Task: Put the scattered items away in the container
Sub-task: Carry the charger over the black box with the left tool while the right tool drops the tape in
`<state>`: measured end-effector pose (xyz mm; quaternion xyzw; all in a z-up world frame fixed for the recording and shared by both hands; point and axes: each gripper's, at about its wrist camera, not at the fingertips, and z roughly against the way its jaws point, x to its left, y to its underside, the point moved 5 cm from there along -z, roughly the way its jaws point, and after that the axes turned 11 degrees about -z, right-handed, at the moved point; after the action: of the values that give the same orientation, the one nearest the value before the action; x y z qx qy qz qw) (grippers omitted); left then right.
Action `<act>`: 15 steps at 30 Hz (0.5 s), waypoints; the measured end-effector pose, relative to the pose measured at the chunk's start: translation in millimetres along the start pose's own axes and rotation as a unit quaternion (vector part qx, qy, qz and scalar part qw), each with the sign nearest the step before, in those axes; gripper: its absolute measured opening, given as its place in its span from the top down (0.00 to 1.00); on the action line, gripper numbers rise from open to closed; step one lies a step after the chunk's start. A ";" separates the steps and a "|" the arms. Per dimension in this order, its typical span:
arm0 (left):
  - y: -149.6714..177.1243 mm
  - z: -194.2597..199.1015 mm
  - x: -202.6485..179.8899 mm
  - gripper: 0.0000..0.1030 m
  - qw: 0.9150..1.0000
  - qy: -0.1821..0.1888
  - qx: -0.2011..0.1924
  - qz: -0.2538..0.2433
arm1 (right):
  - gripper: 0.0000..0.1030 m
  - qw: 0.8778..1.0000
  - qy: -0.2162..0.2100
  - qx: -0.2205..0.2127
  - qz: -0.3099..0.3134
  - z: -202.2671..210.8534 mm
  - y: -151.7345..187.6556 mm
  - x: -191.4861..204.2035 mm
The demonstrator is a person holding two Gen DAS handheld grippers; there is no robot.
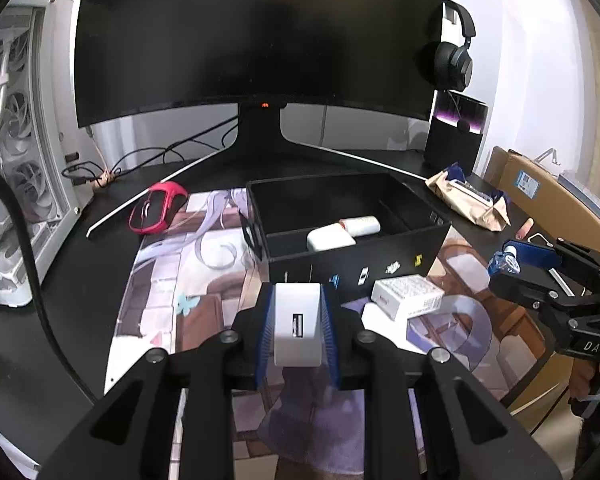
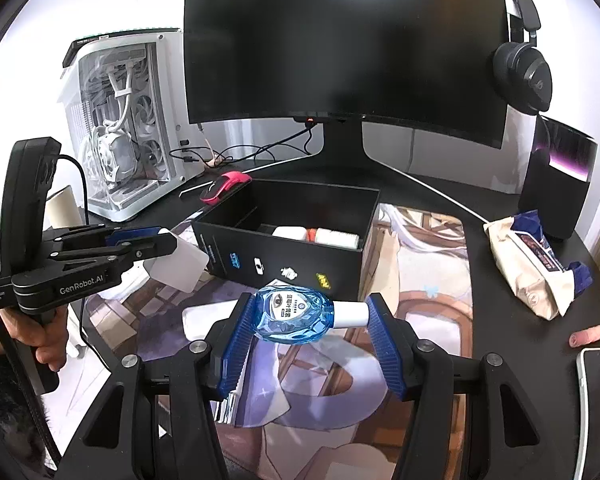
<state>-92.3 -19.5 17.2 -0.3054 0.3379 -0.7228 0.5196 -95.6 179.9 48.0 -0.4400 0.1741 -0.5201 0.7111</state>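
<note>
My left gripper (image 1: 298,330) is shut on a white USB charger block (image 1: 297,320), held above the printed desk mat in front of the black open box (image 1: 380,258). Two white items (image 1: 342,232) lie inside the box. My right gripper (image 2: 309,320) is shut on a blue eye-drop bottle (image 2: 294,314) with a white cap, held crosswise between the blue pads, just before the box (image 2: 284,256). A small white carton (image 1: 408,296) lies on the mat beside the box. The right gripper with the bottle (image 1: 506,260) shows at the right edge of the left wrist view.
A curved monitor (image 1: 256,40) stands behind the box. A red mouse (image 1: 156,208) lies at the left, a white PC case (image 2: 128,128) beyond it. A wipes pack (image 2: 532,268), a black speaker (image 2: 556,184), headphones (image 2: 522,76) and a phone (image 2: 598,388) sit at the right.
</note>
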 end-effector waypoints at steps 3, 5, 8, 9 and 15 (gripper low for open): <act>-8.2 3.0 0.4 0.80 1.000 0.003 -0.007 -0.002 | 0.45 1.000 0.001 -0.003 0.001 0.1 -4.6 -0.2; -15.2 5.4 0.5 0.80 1.000 0.001 -0.013 -0.005 | 0.45 1.000 0.001 -0.005 0.002 -0.4 -8.0 -0.4; -25.6 9.5 0.4 0.80 1.000 0.003 -0.023 -0.009 | 0.45 1.000 -0.001 -0.009 0.003 -0.6 -13.2 0.2; -28.4 10.7 0.6 0.80 1.000 0.004 -0.025 -0.010 | 0.45 1.000 -0.001 -0.010 0.003 -0.9 -15.1 0.6; -46.1 15.0 0.4 0.80 0.999 0.008 -0.037 -0.019 | 0.45 1.000 -0.001 -0.022 0.015 0.0 -32.2 3.9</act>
<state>-105.6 -11.7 63.1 -0.3250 0.3627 -0.7223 0.4910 -112.9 174.1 74.8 -0.4533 0.1917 -0.5053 0.7088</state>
